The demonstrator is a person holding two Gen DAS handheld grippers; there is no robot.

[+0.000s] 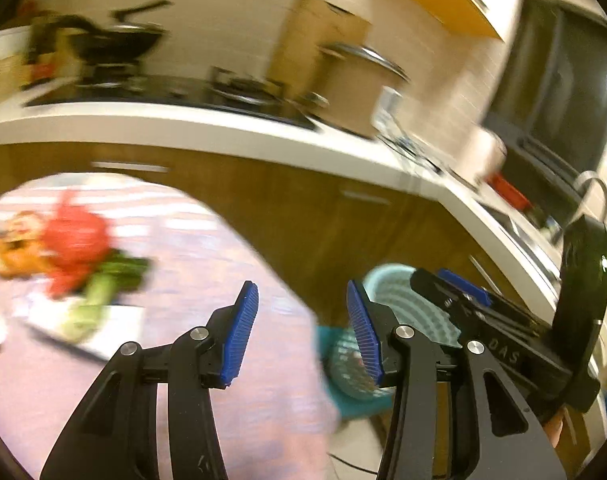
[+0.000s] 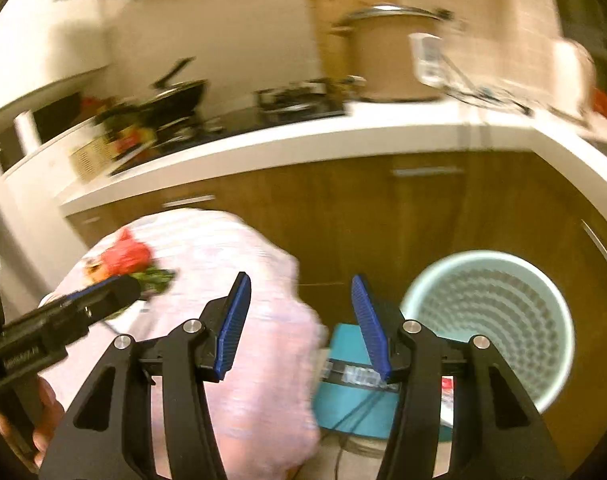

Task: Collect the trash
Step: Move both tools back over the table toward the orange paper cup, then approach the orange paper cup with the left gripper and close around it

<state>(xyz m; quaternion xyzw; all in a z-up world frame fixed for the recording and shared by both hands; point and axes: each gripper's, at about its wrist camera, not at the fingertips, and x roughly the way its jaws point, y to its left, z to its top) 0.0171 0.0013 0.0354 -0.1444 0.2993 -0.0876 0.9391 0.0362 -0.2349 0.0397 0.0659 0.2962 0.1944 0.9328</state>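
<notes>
Trash, a blurred heap of red plastic wrap and green vegetable scraps (image 1: pixel 79 256), lies near the far edge of the pink-clothed bench (image 1: pixel 223 360). Your left claw (image 1: pixel 301 332) and right claw (image 2: pixel 301 328) are both open and empty, probably because the pale green perforated plastic bin (image 2: pixel 487 320) waits beside the bench.

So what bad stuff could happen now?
Both grippers, left and right, have open, empty fingers, and both views are blurred, so a quick reach might miss. The red and green scraps sit on a cloth-covered table; fingers could snag the cloth. The pale green bin stands on the floor apart from the table, so carried scraps might drop short of it.
</notes>
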